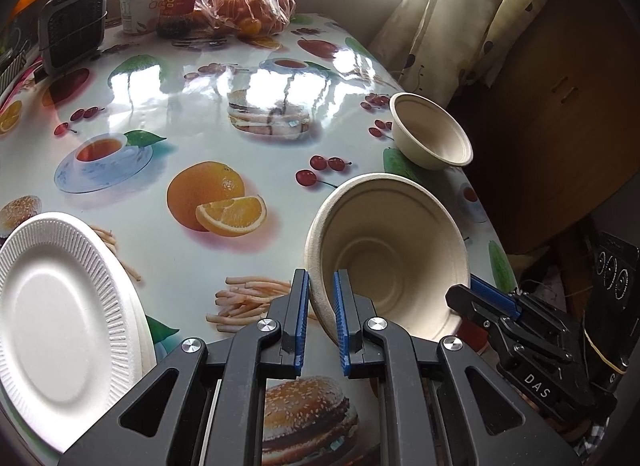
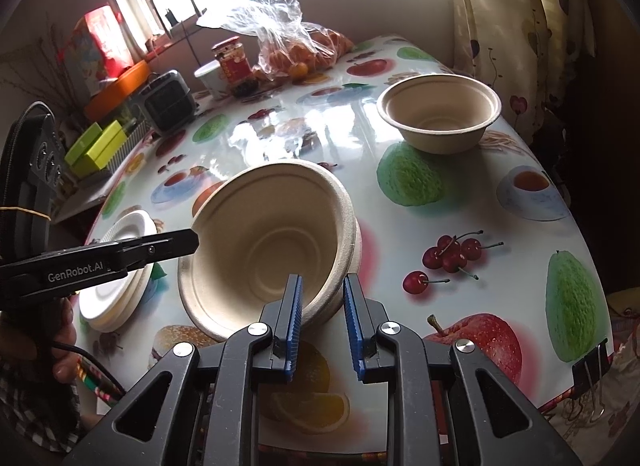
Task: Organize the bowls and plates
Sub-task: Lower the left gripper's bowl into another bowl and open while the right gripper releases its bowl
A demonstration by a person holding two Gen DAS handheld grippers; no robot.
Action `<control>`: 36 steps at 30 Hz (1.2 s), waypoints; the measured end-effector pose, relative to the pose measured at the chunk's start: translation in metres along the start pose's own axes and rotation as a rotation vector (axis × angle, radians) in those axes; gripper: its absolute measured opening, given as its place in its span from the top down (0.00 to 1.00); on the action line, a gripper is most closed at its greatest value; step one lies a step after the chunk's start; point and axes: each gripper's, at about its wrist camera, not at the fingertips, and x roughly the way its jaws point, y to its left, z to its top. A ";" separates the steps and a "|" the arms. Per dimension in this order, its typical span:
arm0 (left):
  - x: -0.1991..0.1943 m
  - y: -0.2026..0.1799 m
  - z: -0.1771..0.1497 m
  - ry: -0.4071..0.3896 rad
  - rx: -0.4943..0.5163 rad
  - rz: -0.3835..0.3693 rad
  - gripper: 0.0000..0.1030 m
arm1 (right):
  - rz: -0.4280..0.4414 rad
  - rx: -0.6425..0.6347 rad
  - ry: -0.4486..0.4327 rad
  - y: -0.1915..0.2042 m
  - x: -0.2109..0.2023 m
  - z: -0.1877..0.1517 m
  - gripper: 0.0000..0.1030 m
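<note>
So both grippers are clamped onto the same stack of beige pulp bowls (image 1: 392, 254), one on each side of the rim, and the stack is tipped way over, not sitting flat. In the left wrist view it fills the lower middle-right of the frame with its mouth facing back toward the camera and up a bit, so the axis through the bowl runs roughly along the gripper fingers, bottom pointing away across the table (image 1: 192, 113). The left gripper (image 1: 322, 298) is closed on the near-left rim: one blue pad outside the wall, the other inside, and the rim is pinched between them. The right gripper (image 2: 320, 302) does the same on the opposite edge, seen bottom centre in its own view, where you can tell it's at least two bowls nested because the doubled rims show at the right side of the stack (image 2: 272, 242). Each gripper also pokes into the other camera: the right one comes in from the lower right of the left view, the left one from the left edge of the right view, with a hand (image 2: 60, 330) wrapped round its handle. Both point steeply down at the table. A lone bowl (image 2: 438, 111) sits upright in the upper right of the right view, well apart from the stack. White foam plates (image 1: 56, 322) are stacked at the lower left of the left view.
</note>
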 end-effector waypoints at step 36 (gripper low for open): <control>-0.004 -0.007 0.008 -0.031 0.018 0.023 0.86 | -0.005 0.020 -0.035 -0.014 -0.011 0.001 0.67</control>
